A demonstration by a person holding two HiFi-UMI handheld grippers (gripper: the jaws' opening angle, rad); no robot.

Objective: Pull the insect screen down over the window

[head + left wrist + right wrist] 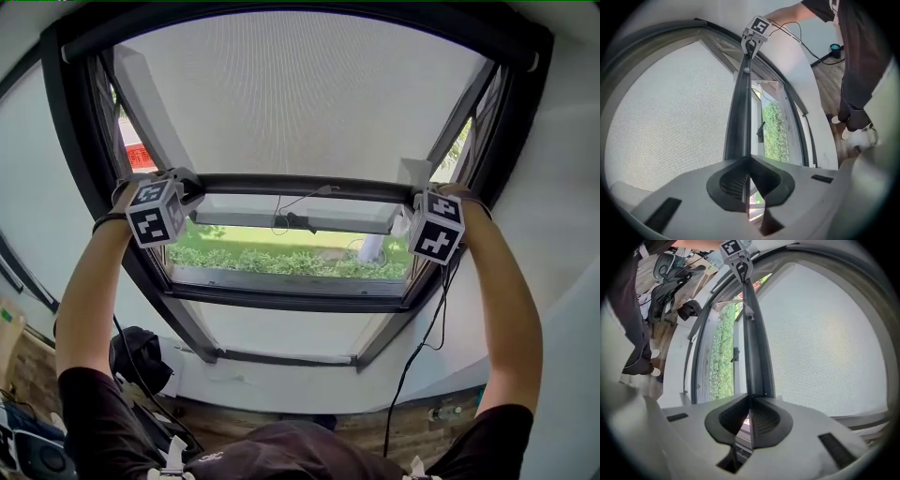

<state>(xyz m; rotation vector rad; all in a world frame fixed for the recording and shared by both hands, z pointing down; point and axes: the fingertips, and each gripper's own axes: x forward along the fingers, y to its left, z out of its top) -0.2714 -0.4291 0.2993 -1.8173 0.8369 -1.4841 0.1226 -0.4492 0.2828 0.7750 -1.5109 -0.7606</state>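
The grey mesh insect screen covers the upper part of the dark-framed window. Its dark bottom bar runs across at mid-height. My left gripper is shut on the bar's left end and my right gripper on its right end. In the left gripper view the bar runs straight out from between the shut jaws of my left gripper to the right gripper at the far end. The right gripper view mirrors this: the bar leaves my right gripper toward the left gripper.
Below the bar the window is uncovered, with green plants outside. A thin cord hangs from the bar's middle. The dark window frame surrounds the screen. A cable trails from the right gripper. An office chair stands on the wooden floor.
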